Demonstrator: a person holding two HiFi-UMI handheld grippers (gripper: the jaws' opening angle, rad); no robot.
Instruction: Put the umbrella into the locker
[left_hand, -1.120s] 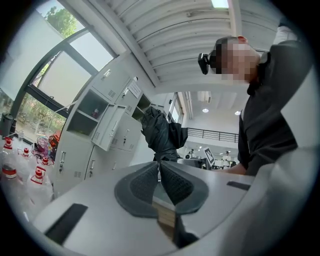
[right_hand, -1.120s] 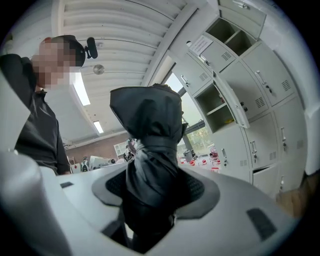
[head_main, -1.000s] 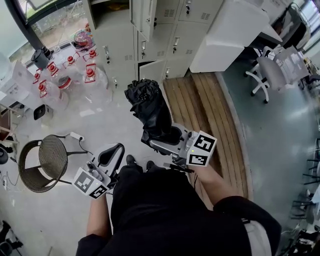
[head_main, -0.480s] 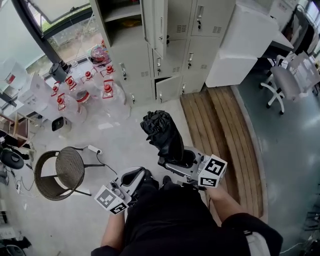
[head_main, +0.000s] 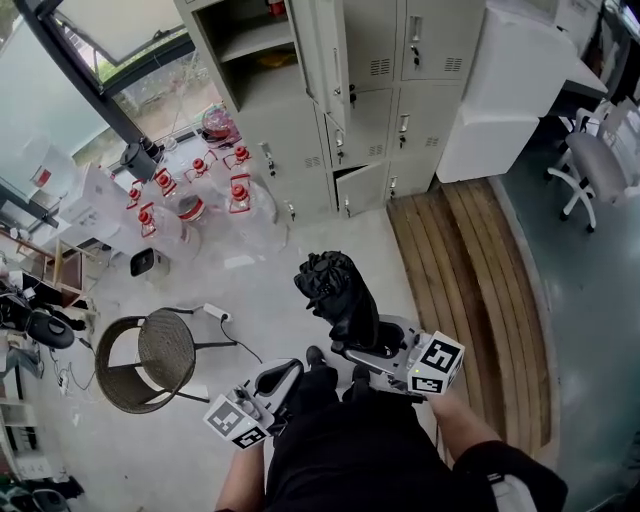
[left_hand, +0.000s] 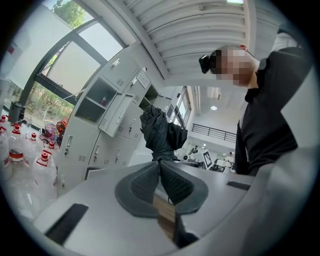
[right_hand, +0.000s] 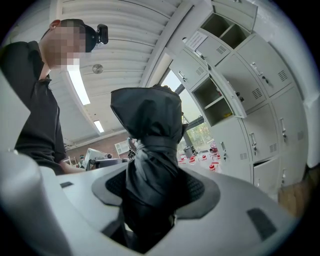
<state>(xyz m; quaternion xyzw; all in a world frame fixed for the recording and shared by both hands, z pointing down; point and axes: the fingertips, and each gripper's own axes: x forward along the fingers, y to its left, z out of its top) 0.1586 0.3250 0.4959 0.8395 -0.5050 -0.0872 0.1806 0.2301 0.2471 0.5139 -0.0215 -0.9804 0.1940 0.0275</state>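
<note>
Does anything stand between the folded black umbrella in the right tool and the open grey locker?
Nothing visible does. The folded black umbrella, clamped in the right tool, faces bare floor up to the grey metal locker bank, whose upper compartment stands open. The clear red-capped water jugs sit off to the left of that path.

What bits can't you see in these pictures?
Lower end of the black folded fabric umbrella: buried between the right gripper fingers, in right gripper view and head view.
Top compartment of the open grey metal locker: cut off by the head view's upper edge.
The red thing inside: too small and cropped to name.
</note>
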